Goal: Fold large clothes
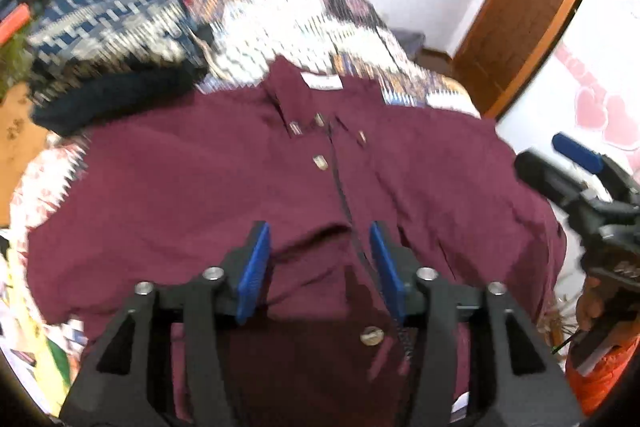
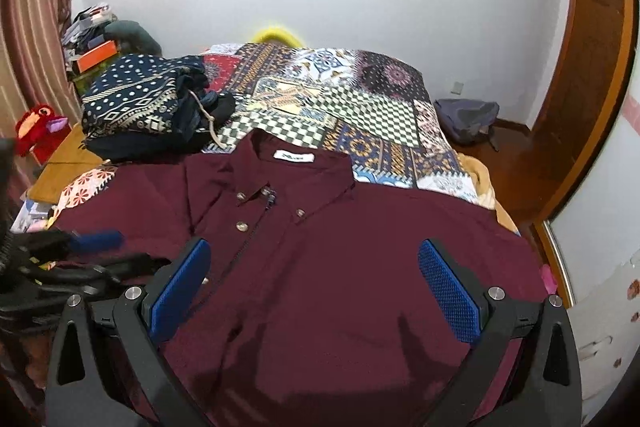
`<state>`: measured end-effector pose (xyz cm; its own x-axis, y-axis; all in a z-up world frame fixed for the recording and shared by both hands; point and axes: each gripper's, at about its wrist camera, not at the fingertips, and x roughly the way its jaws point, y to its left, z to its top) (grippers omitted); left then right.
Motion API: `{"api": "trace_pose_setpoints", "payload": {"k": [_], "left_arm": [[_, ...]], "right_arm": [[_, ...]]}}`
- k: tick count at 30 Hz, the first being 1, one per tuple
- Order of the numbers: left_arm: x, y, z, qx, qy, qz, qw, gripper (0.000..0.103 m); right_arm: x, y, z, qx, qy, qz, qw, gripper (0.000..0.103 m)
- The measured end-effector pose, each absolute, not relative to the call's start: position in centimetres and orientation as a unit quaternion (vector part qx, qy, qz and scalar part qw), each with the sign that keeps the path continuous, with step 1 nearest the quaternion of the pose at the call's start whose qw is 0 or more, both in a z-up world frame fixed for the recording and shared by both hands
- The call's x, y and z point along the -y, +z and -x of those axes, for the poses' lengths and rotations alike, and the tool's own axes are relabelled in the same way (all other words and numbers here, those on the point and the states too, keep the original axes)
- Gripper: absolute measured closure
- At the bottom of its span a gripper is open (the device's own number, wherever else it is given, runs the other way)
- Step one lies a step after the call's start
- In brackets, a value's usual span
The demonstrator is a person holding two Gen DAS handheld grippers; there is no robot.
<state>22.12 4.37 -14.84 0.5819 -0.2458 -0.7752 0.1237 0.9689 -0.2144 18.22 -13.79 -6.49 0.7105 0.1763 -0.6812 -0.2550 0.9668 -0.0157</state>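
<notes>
Maroon shirt [image 2: 360, 267]: spread front-up on patchwork bedspread [image 2: 340, 99], filling centre and lower frame in both your views; collar toward top, white neck label showing, placket buttoned.
Your left gripper [image 1: 320, 259]: blue pads partly apart over placket, lower centre of left view; fabric lies between them, no pinch visible.
Your right gripper [image 2: 316, 291]: jaws spread wide above shirt front, lower centre of right view; holds nothing.
Folded navy patterned clothes [image 2: 140, 99]: upper left, beside collar.
</notes>
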Motion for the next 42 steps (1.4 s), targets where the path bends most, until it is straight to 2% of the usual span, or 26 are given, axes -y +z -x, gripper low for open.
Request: {"api": "trace_pose_setpoints", "payload": {"k": [6,11,21,36,38,40,42], "left_arm": [[-9.9,-10.6,-19.8,-0.372,-0.046,0.075,0.924,0.033],[-15.2,-10.4,-18.6,-0.342,0.027,0.081,0.936,0.025],[-26.0,-13.8,-14.1,-0.355,0.146,0.127,0.915,0.025],[-31.7,-18.1,-10.3,-0.386,0.2,0.17,0.884,0.025],[-32.0,-18.4,-10.0,-0.39,0.2,0.174,0.882,0.025],[-32.2,-18.8,-9.9,-0.394,0.2,0.177,0.88,0.025],[-32.3,-19.1,-10.0,-0.398,0.199,0.18,0.877,0.025]], "right_arm": [[9.9,-5.4,-18.6,-0.348,0.151,0.08,0.922,0.0],[5.2,-5.3,-18.5,-0.338,0.197,0.121,0.912,0.0],[-6.4,-7.9,-17.2,-0.349,0.328,0.234,0.846,0.0],[-19.2,-17.2,-15.6,-0.412,0.418,0.388,0.711,0.002],[-20.0,-18.2,-15.6,-0.417,0.419,0.397,0.702,0.005],[-20.7,-19.3,-15.9,-0.426,0.411,0.407,0.696,0.015],[-21.0,-20.2,-16.3,-0.437,0.409,0.406,0.691,0.016]]}}
